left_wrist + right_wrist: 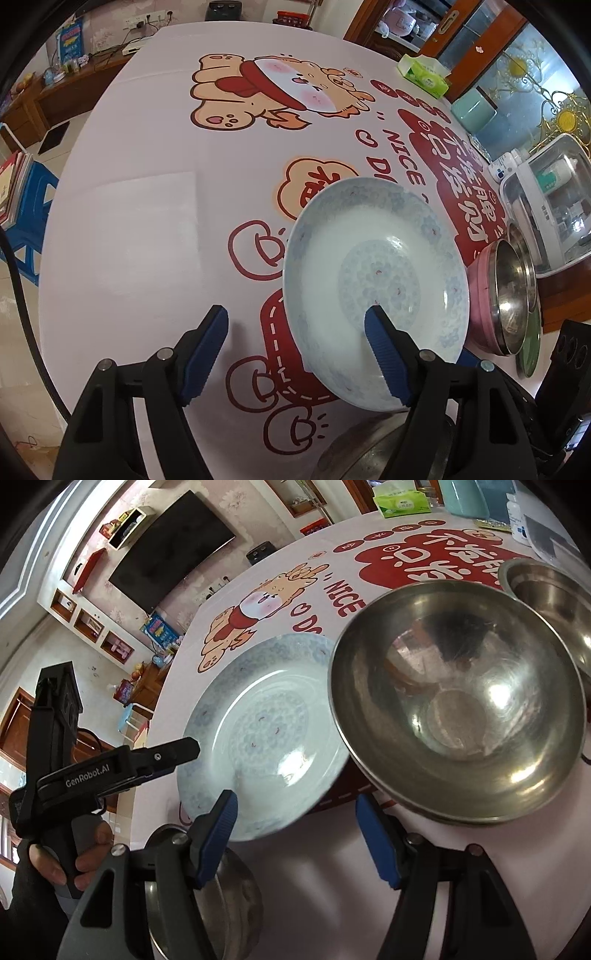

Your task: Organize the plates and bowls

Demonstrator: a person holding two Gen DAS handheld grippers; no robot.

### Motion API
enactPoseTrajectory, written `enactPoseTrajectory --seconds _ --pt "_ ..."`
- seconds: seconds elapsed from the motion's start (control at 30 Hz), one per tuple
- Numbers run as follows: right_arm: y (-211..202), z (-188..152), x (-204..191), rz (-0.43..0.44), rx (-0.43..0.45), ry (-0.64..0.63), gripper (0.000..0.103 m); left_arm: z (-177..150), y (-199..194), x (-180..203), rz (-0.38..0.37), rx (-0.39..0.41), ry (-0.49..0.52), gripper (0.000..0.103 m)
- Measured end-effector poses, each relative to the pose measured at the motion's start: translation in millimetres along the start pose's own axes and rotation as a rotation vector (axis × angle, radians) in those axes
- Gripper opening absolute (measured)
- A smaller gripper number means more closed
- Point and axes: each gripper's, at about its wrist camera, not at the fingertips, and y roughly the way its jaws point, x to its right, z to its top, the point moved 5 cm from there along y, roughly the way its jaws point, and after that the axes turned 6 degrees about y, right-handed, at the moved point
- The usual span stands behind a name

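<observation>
A white porcelain plate with a pale blue pattern [376, 284] is tilted, its near edge over a steel bowl [373, 450]. My left gripper [295, 332] is open; its right finger [384, 350] lies on the plate's inner face and the left finger stands clear of the rim. In the right wrist view the same plate [266, 734] lies left of a large steel bowl [458, 701]. My right gripper [295, 834] is open and empty, in front of the plate and the bowl. The left gripper's body [110, 771] shows at the plate's left edge.
A pink-sided steel bowl [498, 295] with a green plate [532, 343] behind it stands at the right. Another steel bowl [554, 602] is at the back right, one more [229, 904] under the plate's near edge. A tissue box [424, 74] and a white appliance [546, 206] line the table's far edge.
</observation>
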Motion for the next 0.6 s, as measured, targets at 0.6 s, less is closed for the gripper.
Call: enactPoseTrajectory --seconds 0.6 --pt "6 2 7 0.009 0.046 0.002 0.038 -3 19 13 -0.032 0.0 0.033 0.031"
